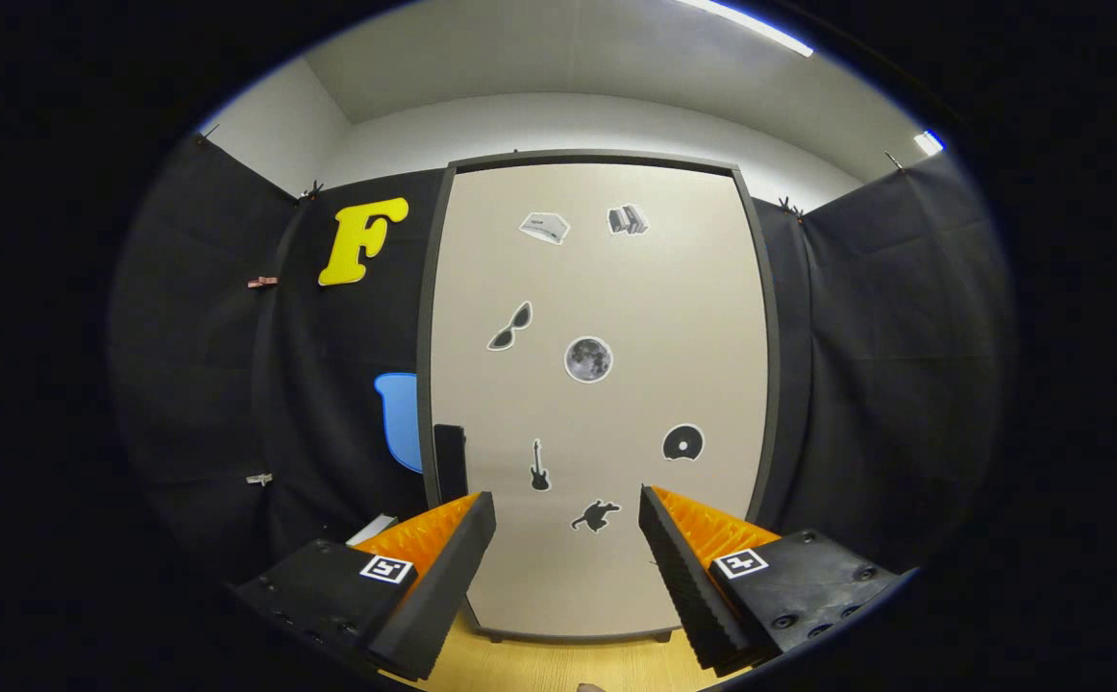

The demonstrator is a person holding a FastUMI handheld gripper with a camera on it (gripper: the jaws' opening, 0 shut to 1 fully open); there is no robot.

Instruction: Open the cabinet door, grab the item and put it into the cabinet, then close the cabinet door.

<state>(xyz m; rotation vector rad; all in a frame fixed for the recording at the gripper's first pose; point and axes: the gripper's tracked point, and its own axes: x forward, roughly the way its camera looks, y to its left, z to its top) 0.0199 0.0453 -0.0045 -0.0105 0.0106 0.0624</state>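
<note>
Gripper (566, 524) fingers spread wide, nothing between them, nothing touched. Cabinet (770, 384) straight ahead, beyond the fingertips, standing upright on a light wooden surface (558, 663). Cabinet door (655, 308) closed, pale beige panel in a dark grey frame, flush all round as far as visible. Black handle (450, 463) on the door's left edge, just above and beyond the left fingertip, well apart from it.

Door front carrying small stickers: sunglasses (511, 327) up and left of centre, moon (588, 359) at centre, disc (682, 443) above the right fingertip, guitar (539, 466) and a dark animal-like shape (595, 516) in the gap between the fingertips, two greyish stickers (544, 228) near the top, too small to identify.

Small white flat object (373, 529) beside the cabinet's left foot, just beyond the left finger, partly hidden by it; cannot tell what it is or whether it is the item to be stored.

Black cloth wall on both sides of the cabinet, pinned with clips (262, 283). Bit of a fingertip (590, 688) of the person below the gripper, at the near edge of the wooden surface.
</note>
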